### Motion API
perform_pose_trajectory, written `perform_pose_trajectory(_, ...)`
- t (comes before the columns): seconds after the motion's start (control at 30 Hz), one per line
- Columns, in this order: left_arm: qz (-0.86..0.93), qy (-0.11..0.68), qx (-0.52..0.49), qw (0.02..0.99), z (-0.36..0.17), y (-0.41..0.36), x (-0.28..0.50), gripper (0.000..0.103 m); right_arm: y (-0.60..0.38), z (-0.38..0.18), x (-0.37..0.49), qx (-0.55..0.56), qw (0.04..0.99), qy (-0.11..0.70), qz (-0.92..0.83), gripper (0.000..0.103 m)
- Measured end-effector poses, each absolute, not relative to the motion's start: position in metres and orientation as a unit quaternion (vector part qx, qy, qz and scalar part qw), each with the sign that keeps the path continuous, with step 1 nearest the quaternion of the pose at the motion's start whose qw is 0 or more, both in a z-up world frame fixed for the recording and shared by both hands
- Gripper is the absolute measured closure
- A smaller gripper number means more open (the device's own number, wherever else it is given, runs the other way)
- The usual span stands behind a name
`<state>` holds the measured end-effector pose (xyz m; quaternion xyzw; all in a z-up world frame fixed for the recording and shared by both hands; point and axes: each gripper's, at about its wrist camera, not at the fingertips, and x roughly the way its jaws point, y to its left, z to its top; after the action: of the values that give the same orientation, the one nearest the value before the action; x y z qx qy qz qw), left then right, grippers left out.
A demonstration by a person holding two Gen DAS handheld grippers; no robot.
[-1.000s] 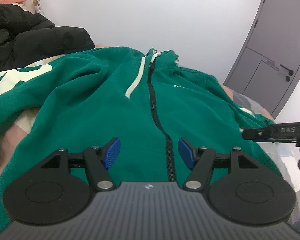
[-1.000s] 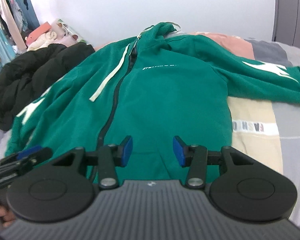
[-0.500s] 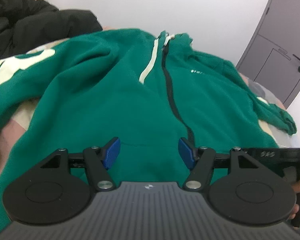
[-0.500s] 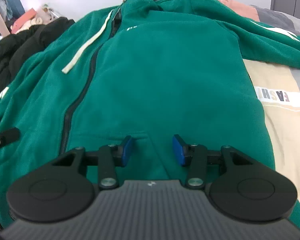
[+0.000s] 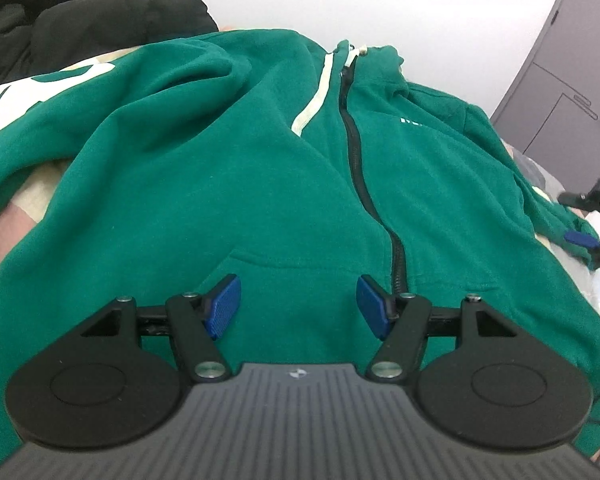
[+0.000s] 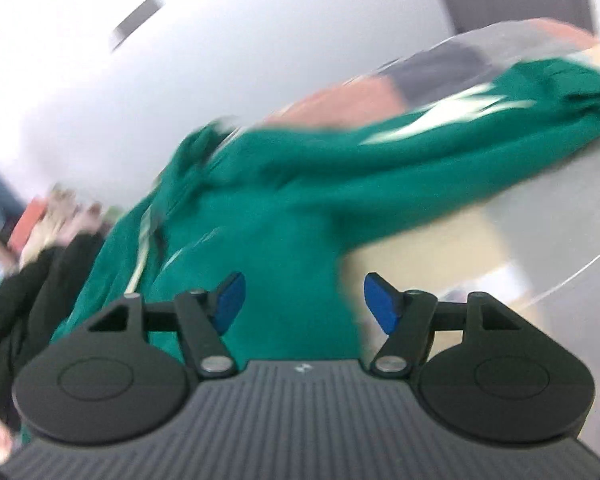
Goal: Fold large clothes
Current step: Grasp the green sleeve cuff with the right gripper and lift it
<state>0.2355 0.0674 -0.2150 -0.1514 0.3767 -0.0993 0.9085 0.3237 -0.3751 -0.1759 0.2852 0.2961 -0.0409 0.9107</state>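
- Two sets of jaws, both mine, both spread with nothing pinched. My left gripper [image 5: 298,306] hovers low over the hem of the green hoodie [image 5: 260,184], its blue pads apart on either side of the front pocket [image 5: 300,272].
- My right gripper [image 6: 302,302] has just been opening its jaws; nothing sits between them. Its view is blurred, so I cannot tell exactly what lies below the pads beyond green cloth and the bed [image 6: 440,248]. In the left view it shows at 3 o'clock, near the cuff [image 5: 580,236] of the right sleeve [image 6: 440,168].
- Outward from the left jaws, the hoodie lies face up on the bed, zip [image 5: 364,168] closed and running toward 12 o'clock, drawstring [image 5: 314,96] beside it.
- Nothing is folded yet, as I judge it: the body is flat and both sleeves stretch out, one toward 9 o'clock, one toward 3 o'clock. Sleeves in, then body doubled, all remain.
- A black jacket [image 5: 80,16] is heaped at 10 o'clock.
- No containers show in either view.
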Motion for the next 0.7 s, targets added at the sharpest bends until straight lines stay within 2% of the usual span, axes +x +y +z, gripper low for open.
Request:
perform_pose_trajectory(0.3,-0.09,0.373,-0.166,0.909,-0.216,0.064,0.231,0.034,-0.505,-0.231,0.332,0.335,0.876,0.286,-0.196,0.037)
perform_pose_trajectory(0.63,-0.076,0.371,-0.182,0.907,-0.218,0.053,0.24,0.034,-0.581,-0.25,0.364,0.345,0.903,0.175,-0.19,0.037)
perform_pose_trajectory(0.7,-0.072,0.368,-0.181,0.909,-0.219,0.051,0.244,0.034,-0.599,-0.249,0.369,0.338,0.902,0.164,-0.213,0.049)
